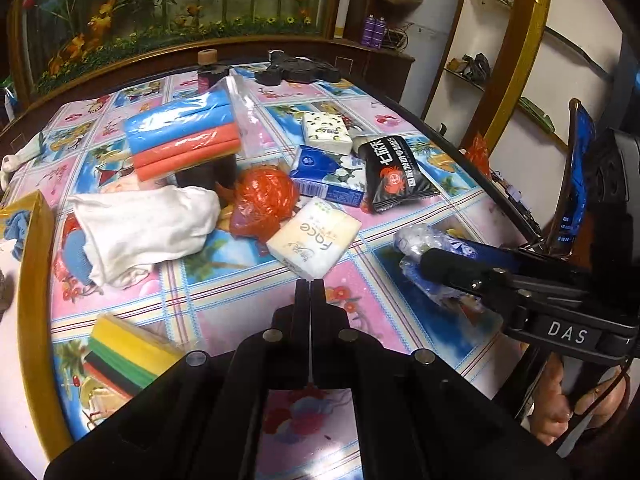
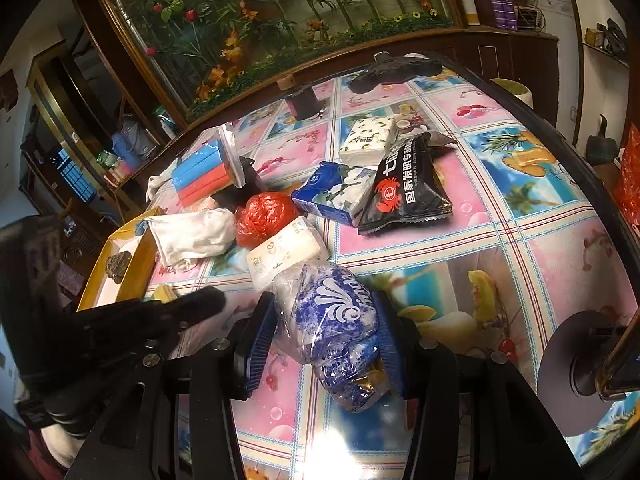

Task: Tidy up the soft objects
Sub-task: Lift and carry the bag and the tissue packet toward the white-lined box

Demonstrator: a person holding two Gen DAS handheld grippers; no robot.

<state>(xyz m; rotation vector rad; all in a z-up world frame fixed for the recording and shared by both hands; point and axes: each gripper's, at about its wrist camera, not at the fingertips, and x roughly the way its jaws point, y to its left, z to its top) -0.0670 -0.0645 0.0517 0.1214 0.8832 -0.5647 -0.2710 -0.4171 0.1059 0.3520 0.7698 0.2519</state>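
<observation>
Blue-and-white tissue pack [image 2: 340,332]: clamped between the right gripper [image 2: 326,340] pads, above the patterned tablecloth [image 2: 500,208]. Left gripper [image 1: 310,286]: clenched, empty, just before the "Face" tissue pack [image 1: 314,236]. White cloth [image 1: 148,228], red bag [image 1: 262,200] are seen nearby.

Beyond the tabletop's far edge: a mural of bamboo and flowers [image 2: 280,12], two purple cans [image 1: 374,32] on a wooden cabinet [image 2: 516,56], white wall shelves [image 1: 480,68].
</observation>
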